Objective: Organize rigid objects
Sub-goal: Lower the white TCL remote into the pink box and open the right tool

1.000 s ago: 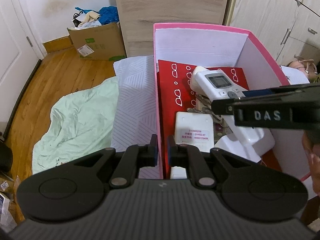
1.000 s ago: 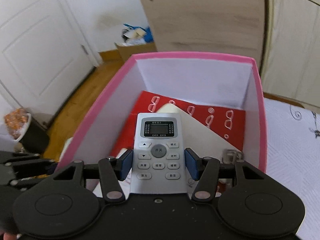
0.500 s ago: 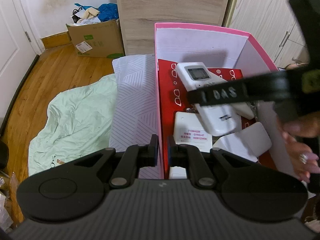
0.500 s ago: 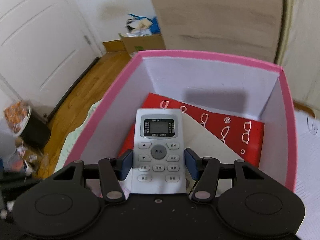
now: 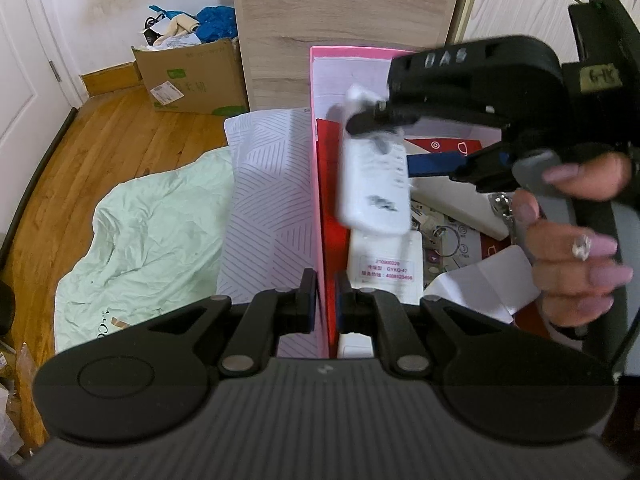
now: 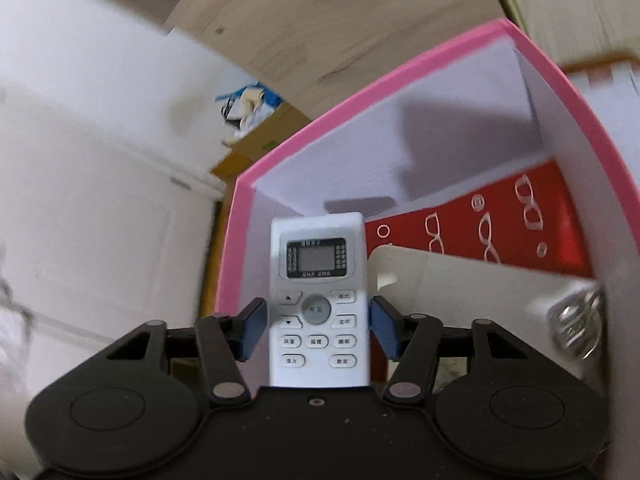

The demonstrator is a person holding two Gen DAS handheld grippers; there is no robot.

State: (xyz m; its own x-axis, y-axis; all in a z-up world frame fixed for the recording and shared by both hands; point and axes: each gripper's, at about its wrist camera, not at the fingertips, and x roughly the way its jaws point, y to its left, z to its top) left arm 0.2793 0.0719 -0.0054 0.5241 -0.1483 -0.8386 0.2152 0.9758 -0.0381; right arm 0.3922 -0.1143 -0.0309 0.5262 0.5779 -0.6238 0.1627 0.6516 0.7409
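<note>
Soft, even indoor light, no glare. Heavy motion blur over the right wrist view around the pink box [image 6: 400,80], sharpest at the remote [image 6: 318,300]. Grey shadow on the box's white inner wall. Strong fisheye bending toward all edges; remote smeared in left view.

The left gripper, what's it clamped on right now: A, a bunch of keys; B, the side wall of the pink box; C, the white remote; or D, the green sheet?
B: in the left wrist view the left gripper has its fingers shut on either side of the thin side wall of the pink box, while the white remote sits between the right gripper's opening jaws.
</note>
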